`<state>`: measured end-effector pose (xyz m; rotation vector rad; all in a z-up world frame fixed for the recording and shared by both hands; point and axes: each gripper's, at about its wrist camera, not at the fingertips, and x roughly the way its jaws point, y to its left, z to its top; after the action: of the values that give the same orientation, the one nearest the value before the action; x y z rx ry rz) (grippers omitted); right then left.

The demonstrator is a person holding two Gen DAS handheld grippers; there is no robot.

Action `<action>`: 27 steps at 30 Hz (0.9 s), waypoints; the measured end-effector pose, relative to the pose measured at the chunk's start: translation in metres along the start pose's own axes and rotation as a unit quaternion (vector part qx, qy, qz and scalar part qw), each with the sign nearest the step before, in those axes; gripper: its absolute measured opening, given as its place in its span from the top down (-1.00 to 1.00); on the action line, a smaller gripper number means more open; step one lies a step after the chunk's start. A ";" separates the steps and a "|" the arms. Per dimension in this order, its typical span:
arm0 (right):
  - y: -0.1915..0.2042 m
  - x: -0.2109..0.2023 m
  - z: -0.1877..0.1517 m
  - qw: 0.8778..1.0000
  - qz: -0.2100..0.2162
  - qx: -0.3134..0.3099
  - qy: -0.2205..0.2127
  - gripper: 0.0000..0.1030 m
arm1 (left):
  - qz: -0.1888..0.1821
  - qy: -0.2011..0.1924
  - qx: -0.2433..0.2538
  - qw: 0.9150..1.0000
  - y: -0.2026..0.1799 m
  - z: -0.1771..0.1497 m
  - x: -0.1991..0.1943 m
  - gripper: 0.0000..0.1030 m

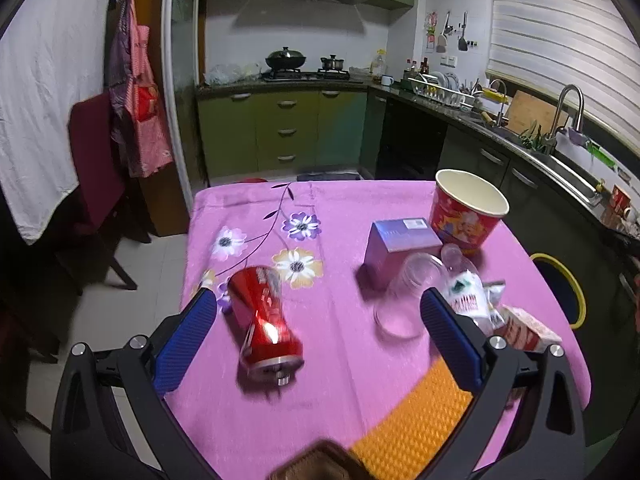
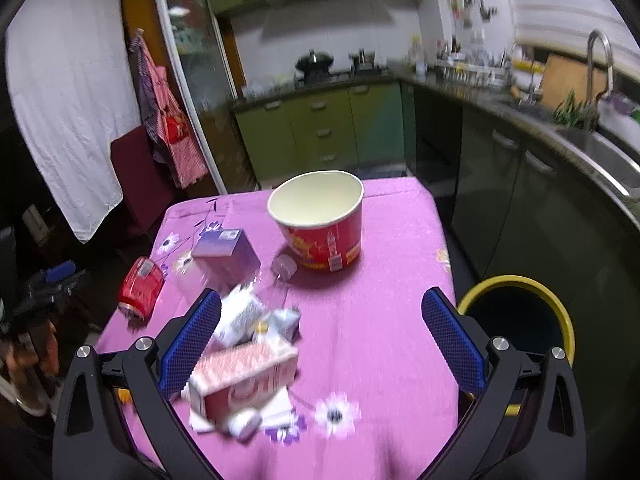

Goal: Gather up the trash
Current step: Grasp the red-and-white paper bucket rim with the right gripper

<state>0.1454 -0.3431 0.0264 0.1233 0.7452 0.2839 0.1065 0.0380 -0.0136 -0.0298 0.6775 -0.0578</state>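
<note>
Hovering over pink table, left tool spread, right tool spread, both empty.

On the counter we see a can lying on its side at the left. To its right stands a box, with a bucket behind it to the right. A carton lies nearest us, wrappers just behind it. A bin stands right of the counter.
</note>
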 end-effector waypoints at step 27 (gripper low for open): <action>-0.043 0.252 0.120 0.960 -0.072 0.031 0.270 0.44 | -0.072 -0.057 0.079 0.993 -0.038 0.048 0.098 -0.89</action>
<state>0.4126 -0.3107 -0.0593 0.0496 1.3003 0.1539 0.2112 -0.0059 -0.0362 0.0703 0.5547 -0.2460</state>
